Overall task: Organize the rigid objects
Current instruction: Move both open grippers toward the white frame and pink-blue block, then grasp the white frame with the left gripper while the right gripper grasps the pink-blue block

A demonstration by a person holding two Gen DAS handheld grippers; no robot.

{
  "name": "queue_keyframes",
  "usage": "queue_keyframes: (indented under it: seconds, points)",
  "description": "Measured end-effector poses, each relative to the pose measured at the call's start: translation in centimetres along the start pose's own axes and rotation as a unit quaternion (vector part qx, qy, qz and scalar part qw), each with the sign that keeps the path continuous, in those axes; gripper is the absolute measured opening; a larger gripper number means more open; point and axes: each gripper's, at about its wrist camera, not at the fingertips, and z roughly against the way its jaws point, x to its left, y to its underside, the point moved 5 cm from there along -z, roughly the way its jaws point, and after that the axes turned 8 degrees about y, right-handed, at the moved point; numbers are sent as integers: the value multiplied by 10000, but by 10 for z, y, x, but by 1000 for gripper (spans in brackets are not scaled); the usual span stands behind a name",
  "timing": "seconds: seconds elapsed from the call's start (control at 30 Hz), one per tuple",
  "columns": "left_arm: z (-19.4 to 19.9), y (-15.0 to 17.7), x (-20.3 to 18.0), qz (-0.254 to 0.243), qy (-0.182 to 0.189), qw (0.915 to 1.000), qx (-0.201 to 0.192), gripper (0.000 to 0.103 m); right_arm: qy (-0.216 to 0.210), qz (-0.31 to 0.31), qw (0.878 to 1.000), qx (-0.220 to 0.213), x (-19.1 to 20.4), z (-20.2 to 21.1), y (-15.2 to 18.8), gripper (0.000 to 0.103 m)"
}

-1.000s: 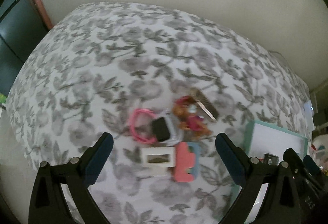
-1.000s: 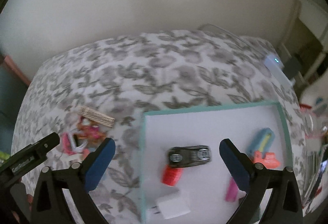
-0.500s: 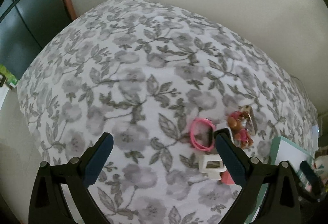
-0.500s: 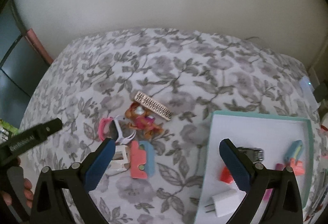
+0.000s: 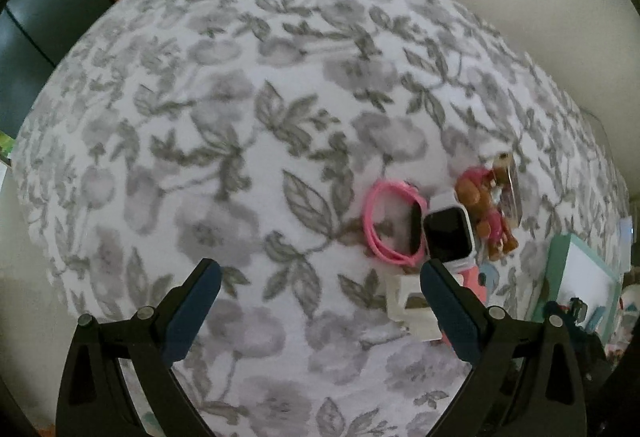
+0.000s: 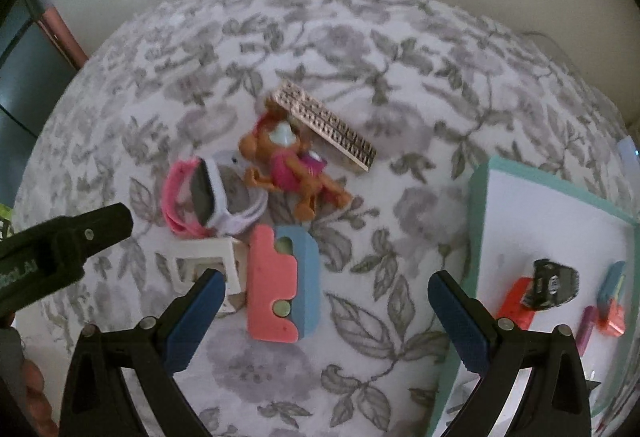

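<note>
A small pile lies on the flowered cloth. In it are a pink-strapped watch (image 6: pixel 176 193), a white smartwatch (image 6: pixel 218 197), a brown toy figure in pink (image 6: pixel 292 165), a gold patterned bar (image 6: pixel 328 125), a white frame piece (image 6: pixel 208 263) and a pink-and-blue block (image 6: pixel 282 285). My right gripper (image 6: pixel 325 283) hangs open just in front of the pink-and-blue block. My left gripper (image 5: pixel 318 277) is open over bare cloth. The pink-strapped watch (image 5: pixel 390 225) and white smartwatch (image 5: pixel 448 233) sit just beyond its right finger (image 5: pixel 444 301). It holds nothing.
A teal-rimmed white tray (image 6: pixel 478 205) stands right of the pile with a black toy car (image 6: pixel 552 283), a red piece (image 6: pixel 516 297) and other small items. The left tool's body (image 6: pixel 68 237) juts in from the left, a hand (image 6: pixel 32 389) below it. A wall lies behind.
My right gripper has swung left, from over the tray to in front of the pile. The left gripper's view has shifted left and closer, so the pile now sits by its right finger.
</note>
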Motion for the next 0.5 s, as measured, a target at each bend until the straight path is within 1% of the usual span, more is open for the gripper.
queue_keyframes:
  seconds: [0.17, 0.27, 0.37, 0.5]
  points:
    - [-11, 4, -10, -72, 35, 9998, 155, 100, 59, 76, 9997, 238, 0, -19, 9, 103]
    - [-14, 5, -11, -56, 54, 9997, 213, 100, -43, 24, 9996, 274, 0, -23, 10, 103]
    - [-15, 5, -12, -49, 59, 9997, 236, 100, -6, 43, 9997, 244, 0, -25, 13, 103]
    - [-16, 6, -14, -64, 82, 9996, 244, 100, -57, 79, 9997, 210, 7, -27, 16, 103]
